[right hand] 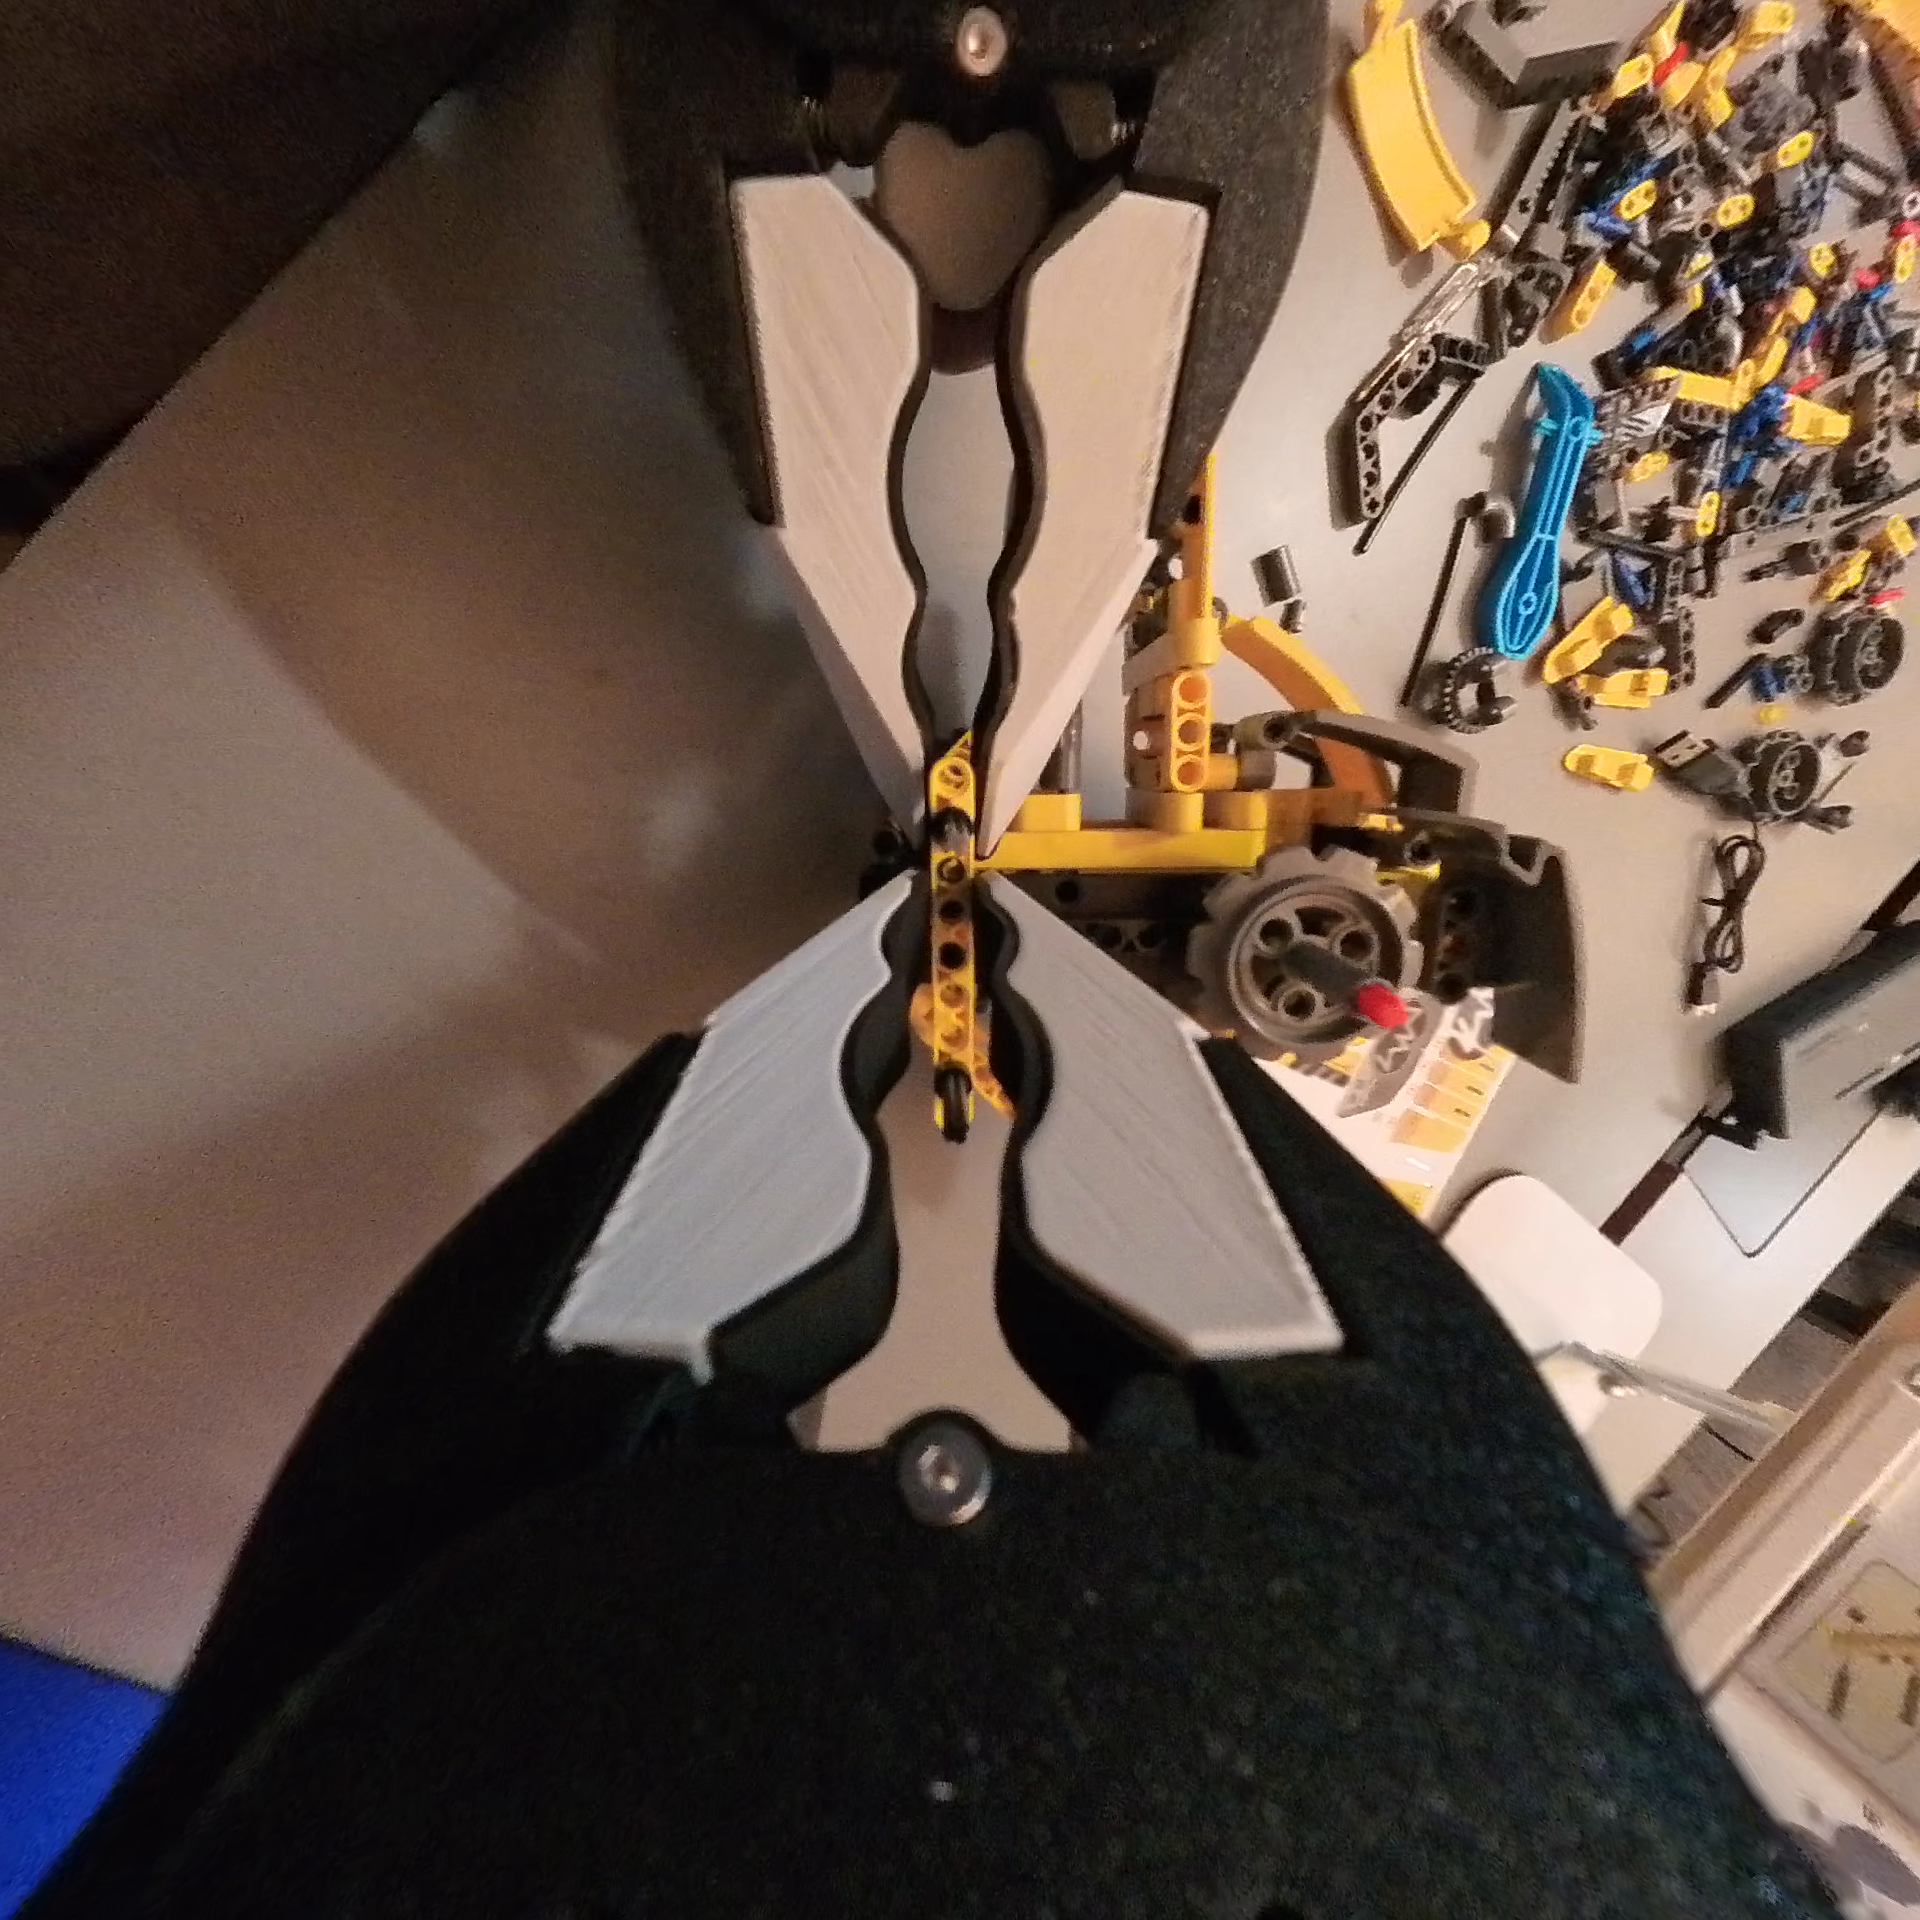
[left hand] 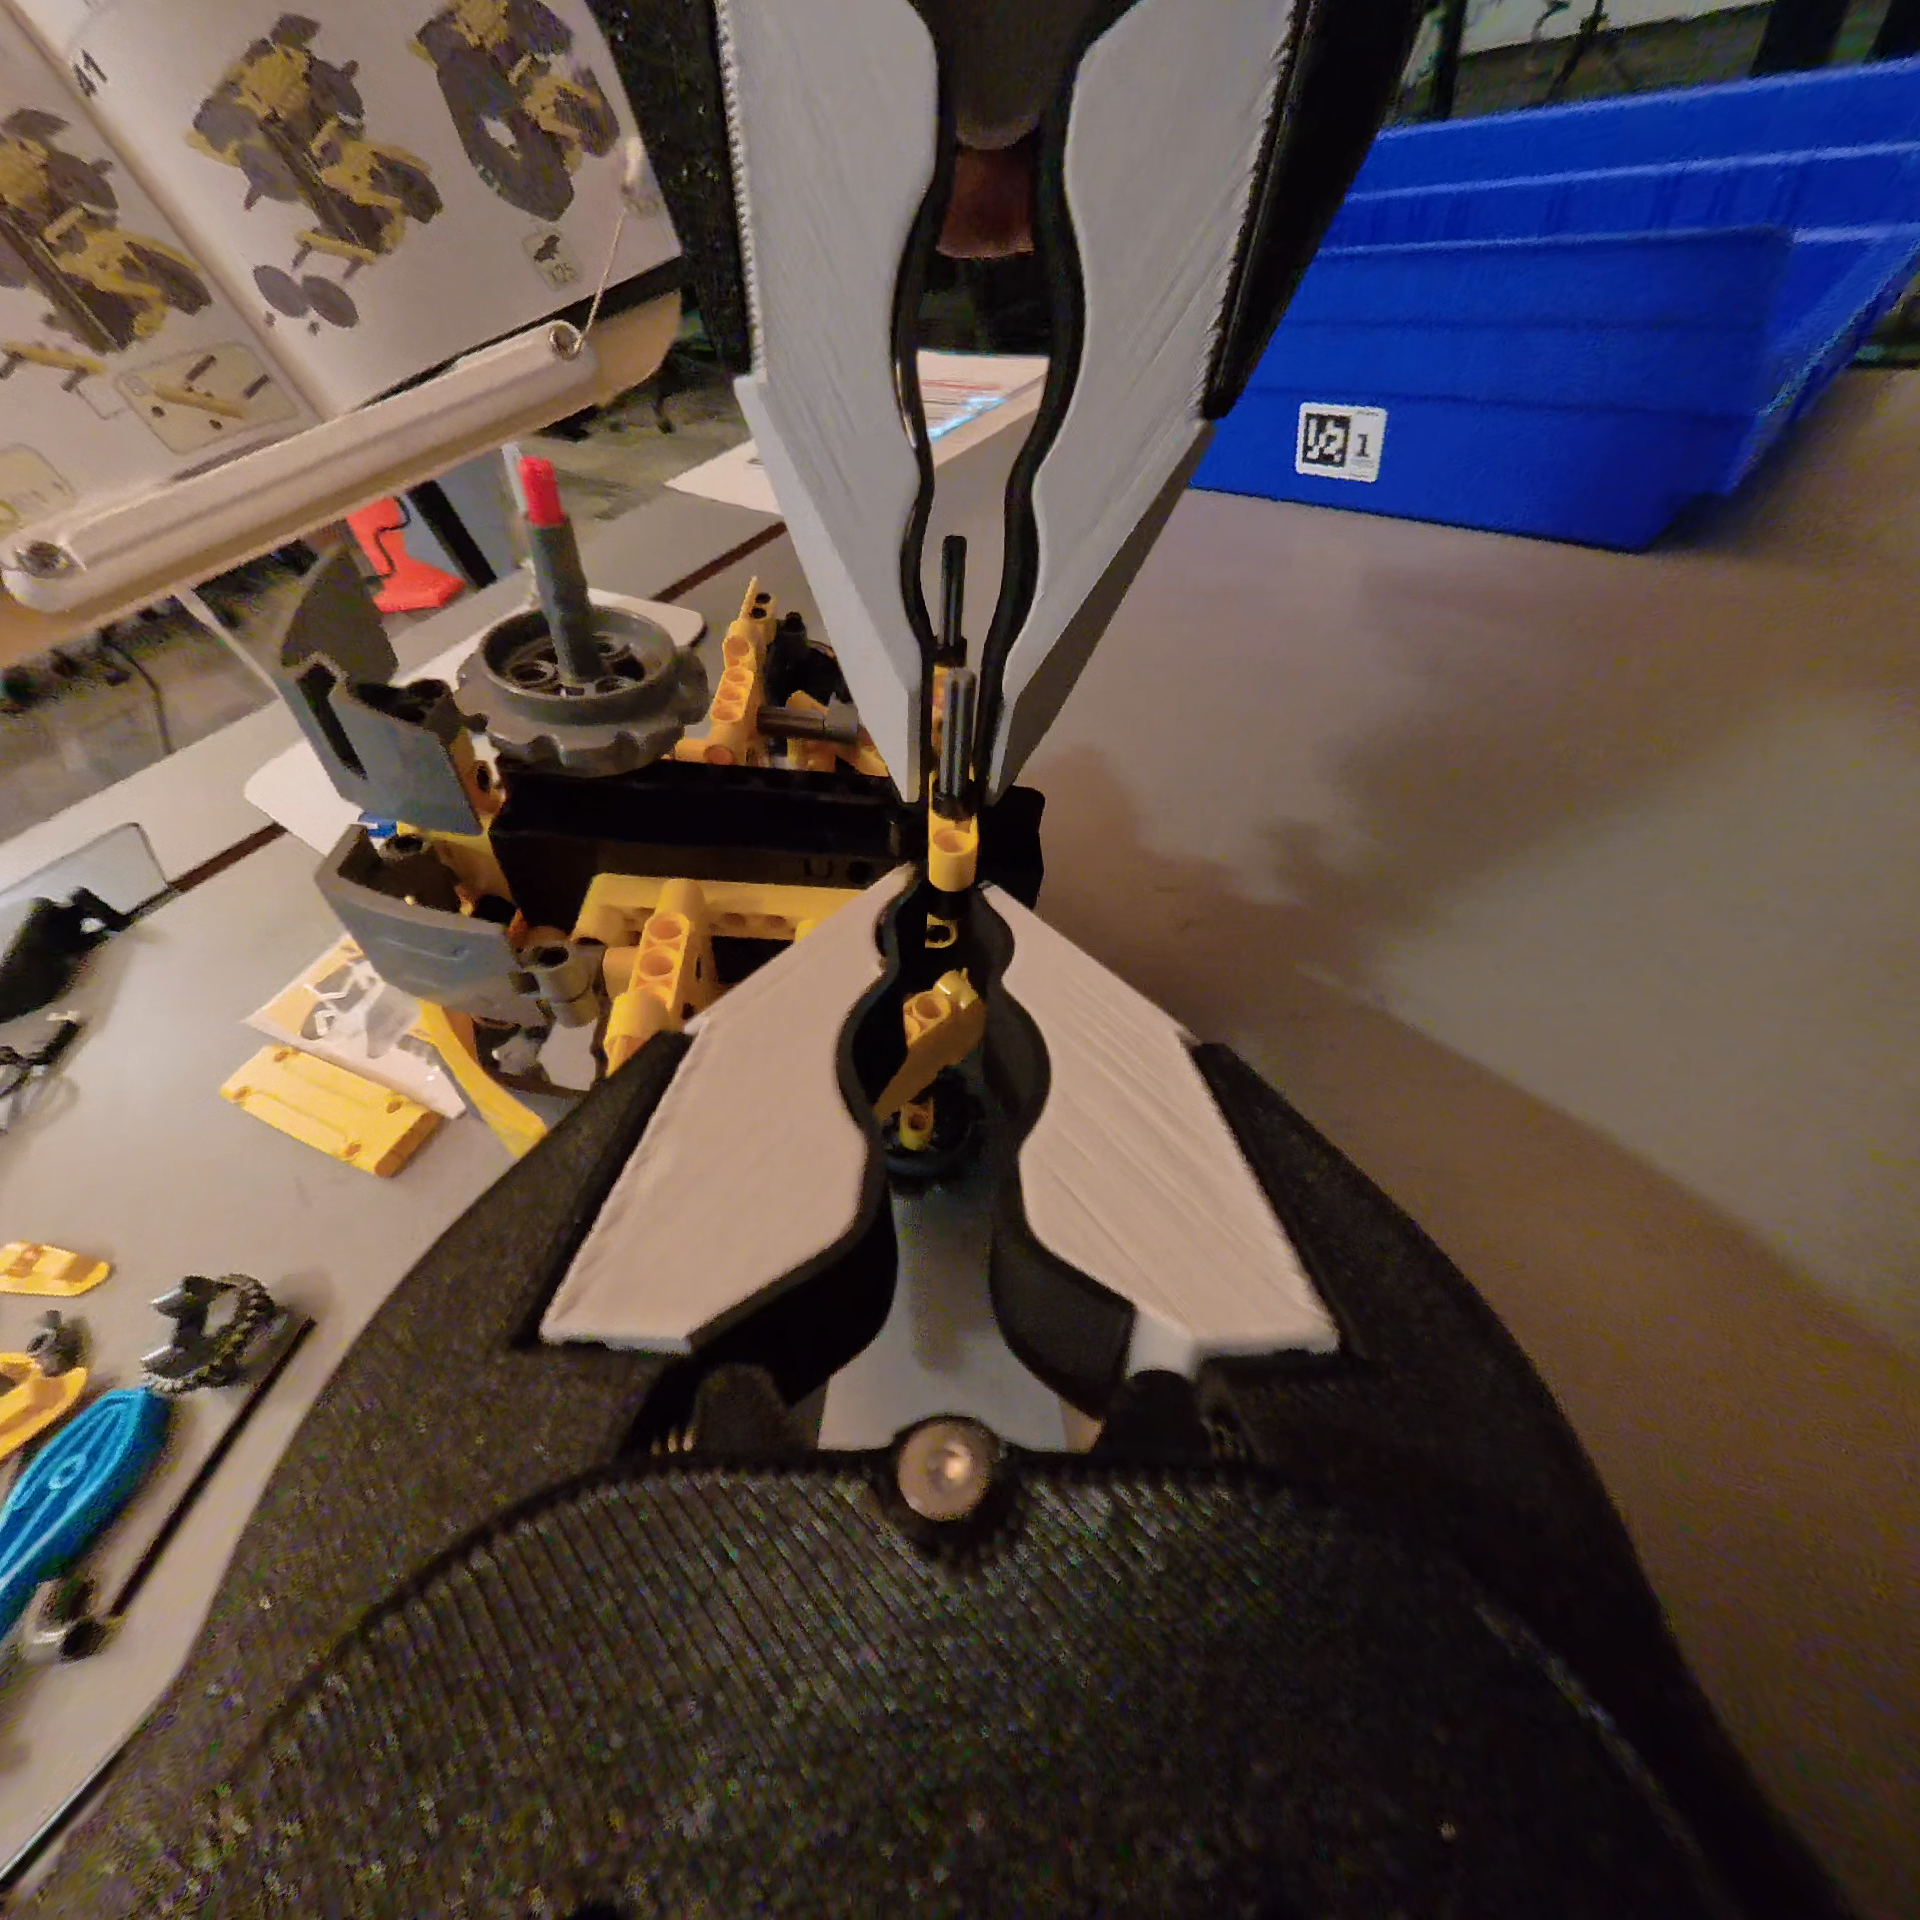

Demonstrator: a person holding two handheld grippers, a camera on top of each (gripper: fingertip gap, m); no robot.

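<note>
Both grippers, left gripper (left hand: pixel 948 894) and right gripper (right hand: pixel 951 883), meet tip to tip, each clamped on one yellow beam (right hand: pixel 951 935) (black axle (left hand: pixel 954 665) attached) beside the model vehicle (right hand: pixel 1299 904).

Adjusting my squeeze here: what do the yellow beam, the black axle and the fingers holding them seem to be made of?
Yellow beam: apparently hard moulded plastic, glossy, with crisp round holes. Black axle: smooth, slightly shiny, probably plastic too, though the view is dim. Fingers: matte grey with fine parallel ridges, which suggests 3D-printed plastic, with dark edging along the inner curves that may be rubber.
</note>
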